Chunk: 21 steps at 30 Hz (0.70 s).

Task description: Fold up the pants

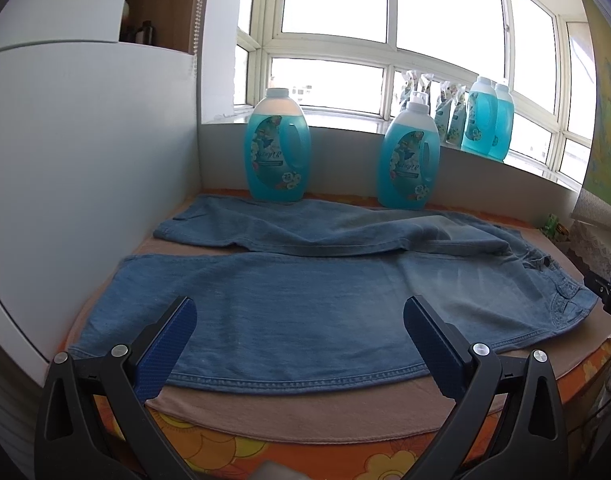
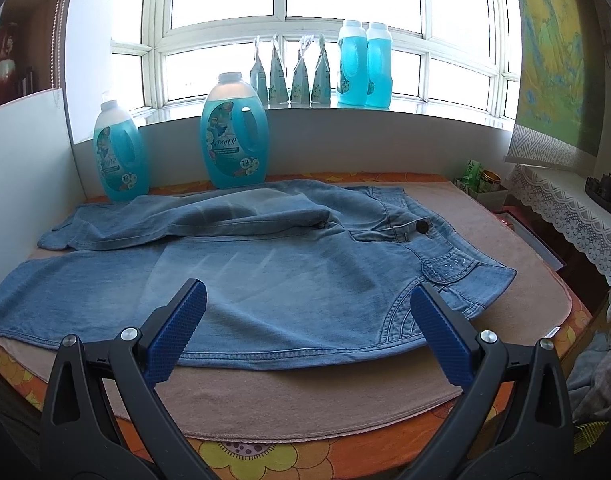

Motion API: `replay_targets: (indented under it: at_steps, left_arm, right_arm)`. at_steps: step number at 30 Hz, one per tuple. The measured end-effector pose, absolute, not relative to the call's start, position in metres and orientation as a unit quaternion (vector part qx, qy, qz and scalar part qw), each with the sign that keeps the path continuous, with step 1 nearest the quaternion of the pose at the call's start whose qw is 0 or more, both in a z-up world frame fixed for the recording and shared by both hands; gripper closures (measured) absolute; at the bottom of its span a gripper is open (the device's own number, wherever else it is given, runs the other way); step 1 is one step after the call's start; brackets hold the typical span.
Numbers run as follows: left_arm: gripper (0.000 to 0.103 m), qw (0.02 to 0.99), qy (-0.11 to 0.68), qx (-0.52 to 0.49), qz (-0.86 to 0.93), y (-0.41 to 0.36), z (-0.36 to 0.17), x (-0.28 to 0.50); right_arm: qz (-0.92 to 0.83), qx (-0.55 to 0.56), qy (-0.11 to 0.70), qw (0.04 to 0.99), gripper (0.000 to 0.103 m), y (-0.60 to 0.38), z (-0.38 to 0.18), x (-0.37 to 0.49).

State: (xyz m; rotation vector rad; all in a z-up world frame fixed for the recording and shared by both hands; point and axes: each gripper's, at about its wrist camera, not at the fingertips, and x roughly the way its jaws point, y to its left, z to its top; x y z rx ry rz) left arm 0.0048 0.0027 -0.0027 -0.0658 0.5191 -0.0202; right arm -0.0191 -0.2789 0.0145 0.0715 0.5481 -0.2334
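Blue denim pants point(image 1: 305, 312) lie spread on a beige towel point(image 1: 305, 412), legs to the left, waist to the right. The far leg point(image 1: 289, 228) is rumpled and partly folded near the crotch. In the right wrist view the pants point(image 2: 265, 280) show the waistband with a dark button point(image 2: 423, 226). My left gripper point(image 1: 299, 320) is open and empty, hovering over the near leg's front hem. My right gripper point(image 2: 309, 304) is open and empty, over the hip and near seam.
Two blue detergent bottles point(image 1: 279, 148) point(image 1: 409, 156) stand behind the pants against the sill. More bottles point(image 2: 363, 64) and pouches point(image 2: 293, 72) sit on the window sill. A white panel point(image 1: 85, 160) walls the left. A lace-covered shelf point(image 2: 565, 208) stands at the right.
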Motion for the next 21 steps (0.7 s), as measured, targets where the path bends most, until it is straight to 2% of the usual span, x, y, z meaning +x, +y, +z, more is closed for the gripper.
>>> replay_targets:
  at_steps: [21]
  left_arm:
    - [0.000,0.964,0.264,-0.028,-0.011,0.0002,-0.0072,0.0111]
  right_arm:
    - [-0.135,0.022,0.276,0.951,0.000,-0.2871,0.0090,-0.0152]
